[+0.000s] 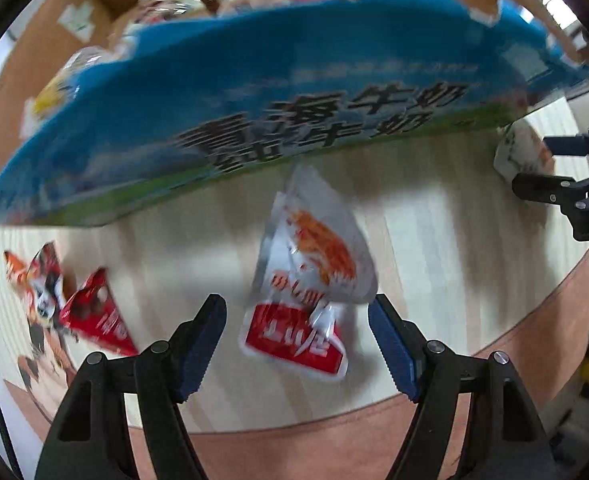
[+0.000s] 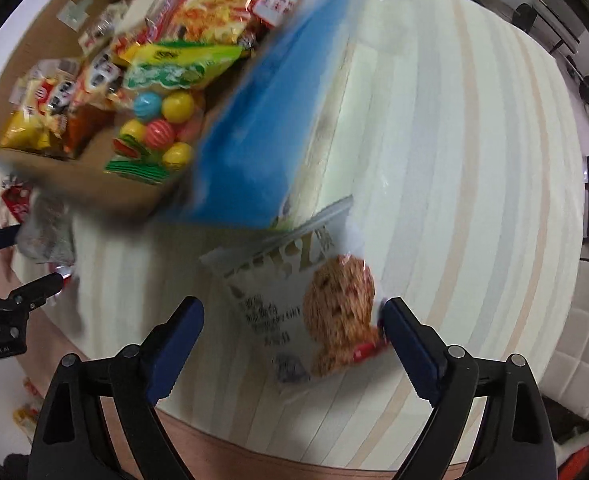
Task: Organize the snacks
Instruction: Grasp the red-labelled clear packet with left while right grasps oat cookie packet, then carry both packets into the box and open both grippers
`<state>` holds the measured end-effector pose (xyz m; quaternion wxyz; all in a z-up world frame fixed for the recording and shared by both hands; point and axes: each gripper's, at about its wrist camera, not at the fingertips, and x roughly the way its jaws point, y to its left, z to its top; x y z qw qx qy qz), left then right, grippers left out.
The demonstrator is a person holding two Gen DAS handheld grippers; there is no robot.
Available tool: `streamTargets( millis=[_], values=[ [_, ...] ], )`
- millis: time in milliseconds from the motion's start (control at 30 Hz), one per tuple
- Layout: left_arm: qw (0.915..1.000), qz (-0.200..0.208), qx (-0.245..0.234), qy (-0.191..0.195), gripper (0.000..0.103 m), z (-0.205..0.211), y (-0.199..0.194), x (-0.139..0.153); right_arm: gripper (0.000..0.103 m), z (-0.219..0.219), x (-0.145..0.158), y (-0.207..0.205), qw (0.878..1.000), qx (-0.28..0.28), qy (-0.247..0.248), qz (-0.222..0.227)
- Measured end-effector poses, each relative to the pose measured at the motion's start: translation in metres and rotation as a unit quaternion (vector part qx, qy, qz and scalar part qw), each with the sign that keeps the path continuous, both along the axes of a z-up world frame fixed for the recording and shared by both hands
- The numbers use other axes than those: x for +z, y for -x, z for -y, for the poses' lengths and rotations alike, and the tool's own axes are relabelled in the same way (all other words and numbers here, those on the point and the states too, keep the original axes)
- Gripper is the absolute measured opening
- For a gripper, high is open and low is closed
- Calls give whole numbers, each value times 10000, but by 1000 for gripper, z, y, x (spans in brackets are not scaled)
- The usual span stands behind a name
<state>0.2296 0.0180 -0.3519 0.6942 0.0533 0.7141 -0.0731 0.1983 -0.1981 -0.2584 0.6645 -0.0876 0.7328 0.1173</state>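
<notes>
My left gripper is open, its blue pads either side of a silver-and-red snack packet lying on the striped table. My right gripper is open around a white cookie packet with a cookie picture; its right pad touches the packet's edge. A cardboard box with a blue printed side stands just beyond both packets. In the right wrist view the box holds several snack bags and a pack of coloured balls.
Two red snack packets and an orange one lie at the left of the table. The table's front edge runs close below both grippers. The right gripper shows at the right in the left wrist view.
</notes>
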Motion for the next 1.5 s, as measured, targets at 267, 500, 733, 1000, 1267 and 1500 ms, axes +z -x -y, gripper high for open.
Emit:
streamTargets(
  millis=[267, 500, 733, 1000, 1267, 1500],
  values=[
    [9993, 189, 327, -77, 45, -7, -14, -19, 78, -10, -10, 5, 9987, -6, 476, 180],
    [9956, 141, 901, 217, 38, -34, 6, -16, 75, -9, -5, 15, 9980, -434, 343, 294],
    [9936, 207, 1057, 344, 38, -37, 60, -7, 75, 9, 9, 41, 9894, -1359, -491, 128],
    [9880, 418, 1221, 847, 38, -40, 85, 45, 75, -17, 60, 83, 9778, -1683, -1235, 200],
    [9754, 933, 1410, 1413, 38, -60, 65, 139, 75, -35, 158, 72, 9632, -1698, -1925, 802],
    [9700, 1469, 1379, 1362, 38, -63, -43, 195, 75, -66, 230, 12, 9559, -1614, -1961, 1474]
  ],
)
